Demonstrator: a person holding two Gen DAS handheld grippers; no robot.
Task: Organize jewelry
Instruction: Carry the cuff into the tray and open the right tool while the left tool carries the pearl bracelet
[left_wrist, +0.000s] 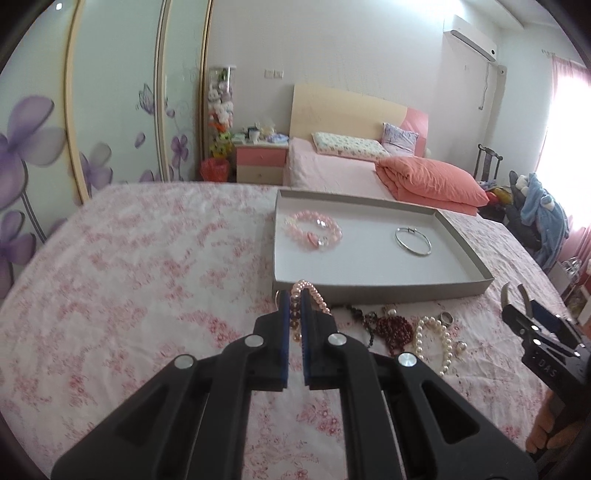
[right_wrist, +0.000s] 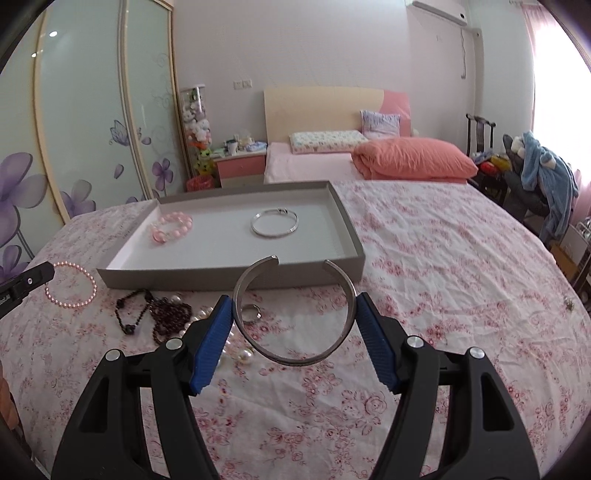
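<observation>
Left tool (left_wrist: 294, 301): black plastic arms, blue ribbed pads, round silver rivets. Right tool (right_wrist: 294, 314): same build; white "DAS" lettering on its black body.

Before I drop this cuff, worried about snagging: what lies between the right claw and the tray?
Right wrist view: only a small ring on the bedspread before the tray.

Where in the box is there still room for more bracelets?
The tray is bare along its near wall and right of the silver bangle. The pink bead bracelet fills the far-left corner. Before the tray, the loose jewelry pile crowds the bedspread.
</observation>
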